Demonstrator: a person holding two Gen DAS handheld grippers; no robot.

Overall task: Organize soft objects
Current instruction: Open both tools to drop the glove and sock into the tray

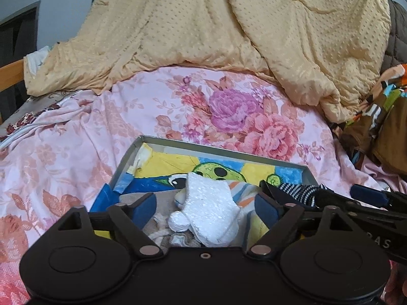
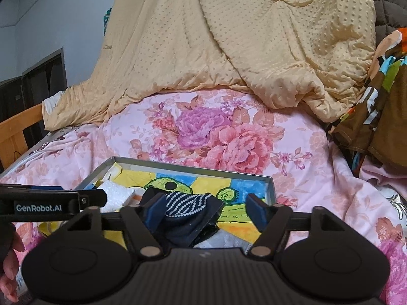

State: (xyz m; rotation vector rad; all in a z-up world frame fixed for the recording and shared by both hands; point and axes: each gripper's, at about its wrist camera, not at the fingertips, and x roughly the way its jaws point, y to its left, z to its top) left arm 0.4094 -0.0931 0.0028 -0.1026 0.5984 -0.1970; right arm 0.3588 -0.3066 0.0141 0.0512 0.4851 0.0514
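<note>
Jaws apart, fuzzy white sock [image 1: 206, 218] — navy striped sock [image 2: 188, 211] — in tray [image 2: 178, 166]

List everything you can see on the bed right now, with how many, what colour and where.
White sock: one, fluffy white, in the box between the left fingers.
Striped sock: one, navy and white, in the box between the right fingers.
Box: one, grey rim, painted lining, on the sheet.
Sheet: one, pink floral, covering the bed.
Blanket: one, yellow dotted, heaped behind.
Patterned clothes: pile, brown and multicolour, far right.
Left gripper: black, open.
Right gripper: black, open.
</note>
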